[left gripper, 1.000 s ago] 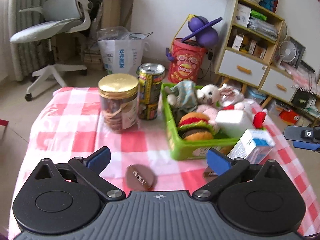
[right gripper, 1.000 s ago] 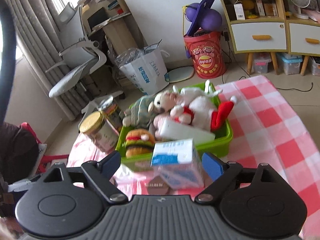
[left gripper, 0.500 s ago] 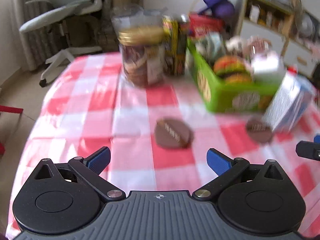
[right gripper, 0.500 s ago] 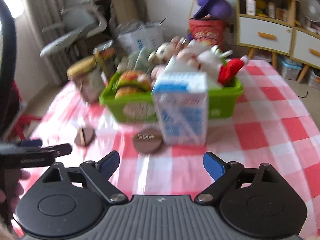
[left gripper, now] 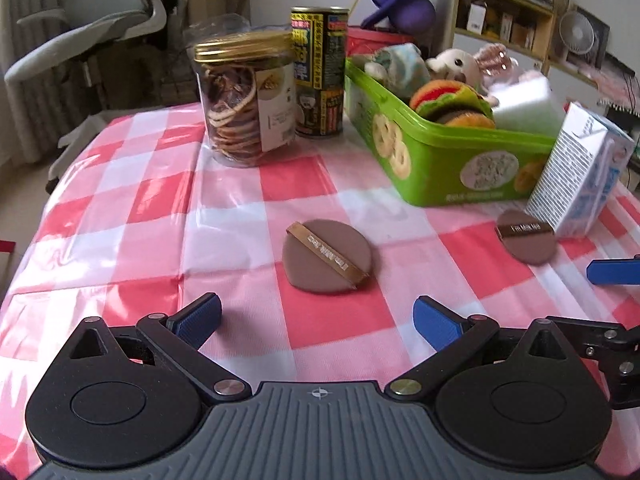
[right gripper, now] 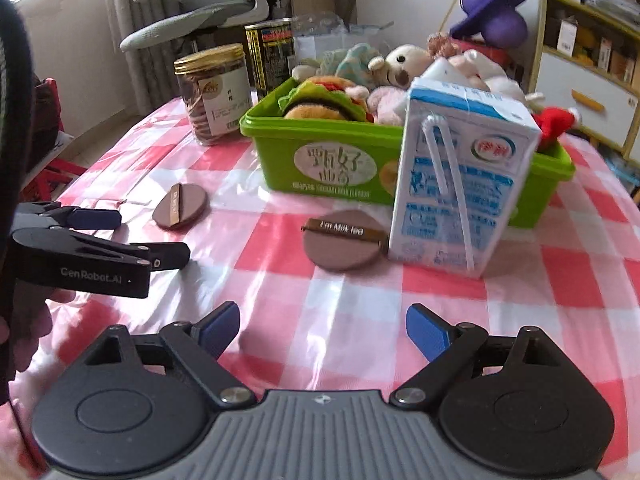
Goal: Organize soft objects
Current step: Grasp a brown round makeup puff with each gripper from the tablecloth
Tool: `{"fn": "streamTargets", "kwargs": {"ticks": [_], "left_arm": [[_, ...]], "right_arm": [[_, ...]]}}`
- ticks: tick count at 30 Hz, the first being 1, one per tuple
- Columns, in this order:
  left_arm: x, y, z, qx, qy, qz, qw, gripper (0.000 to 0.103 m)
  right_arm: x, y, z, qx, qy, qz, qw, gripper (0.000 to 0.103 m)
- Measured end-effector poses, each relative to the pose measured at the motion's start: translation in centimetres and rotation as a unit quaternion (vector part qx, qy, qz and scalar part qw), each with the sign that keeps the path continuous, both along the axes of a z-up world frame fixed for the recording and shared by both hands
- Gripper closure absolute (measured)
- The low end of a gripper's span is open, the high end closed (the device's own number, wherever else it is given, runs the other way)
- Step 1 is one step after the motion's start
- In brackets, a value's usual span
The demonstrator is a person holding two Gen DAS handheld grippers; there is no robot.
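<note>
Clearly "I'm Milk tea" puff (right gripper: pixel 343 240).

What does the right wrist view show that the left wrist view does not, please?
Only the right wrist view shows the person's hand holding the left gripper from the side, and the carton's straw. Only the left wrist view shows the white sponge block in the bin. Both show the green bin, the milk carton, two brown puffs, the jar and the can.
</note>
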State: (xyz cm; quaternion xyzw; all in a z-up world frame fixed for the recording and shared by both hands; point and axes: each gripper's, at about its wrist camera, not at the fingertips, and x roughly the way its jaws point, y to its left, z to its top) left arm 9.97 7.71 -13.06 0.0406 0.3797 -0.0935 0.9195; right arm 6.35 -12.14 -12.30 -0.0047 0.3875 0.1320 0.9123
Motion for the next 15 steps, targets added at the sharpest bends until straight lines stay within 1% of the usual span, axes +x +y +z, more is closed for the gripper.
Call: {"fn": "streamTargets", "kwargs": {"ticks": [5,7,8,10,11,13,15], "left_arm": [[0.8,0.1,-0.2,-0.011,-0.020,-0.004,0.9997,0.010],[1.1,0.1,-0.2,-0.012,-0.028,-0.004,0.9995,0.019],[1.3,0.1,-0.1,-0.013,-0.031,-0.001,0.9994,0.021],[1.5,0.1,0.0,-0.017,-0.035,0.003,0.9992,0.031],[1.5,0.1,0.0,-0.017,-0.036,0.003,0.9992,0.034],[1.5,0.0,0.1,-0.017,-0.038,0.000,0.9991,0.045],[1.4,-0.2,0.3,-0.013,-0.035,-0.005,0.9993,0.051]], "right_arm": [[1.3,0.5,-0.3,0.002,-0.021,-0.009,1.000,0.035],[1.8,0.6,-0.2,0.008,-0.025,-0.016,1.000,0.043],[2.1,0.7,-0.2,0.012,-0.026,-0.020,0.999,0.044],[2.7,0.9,-0.2,0.015,-0.031,-0.026,0.999,0.049],[2.9,1.0,-0.2,0.015,-0.033,-0.028,0.999,0.049],[3.1,1.4,-0.3,0.010,-0.040,-0.029,0.999,0.059],[3.3,1.8,-0.4,-0.002,-0.046,-0.029,0.999,0.067]]}}
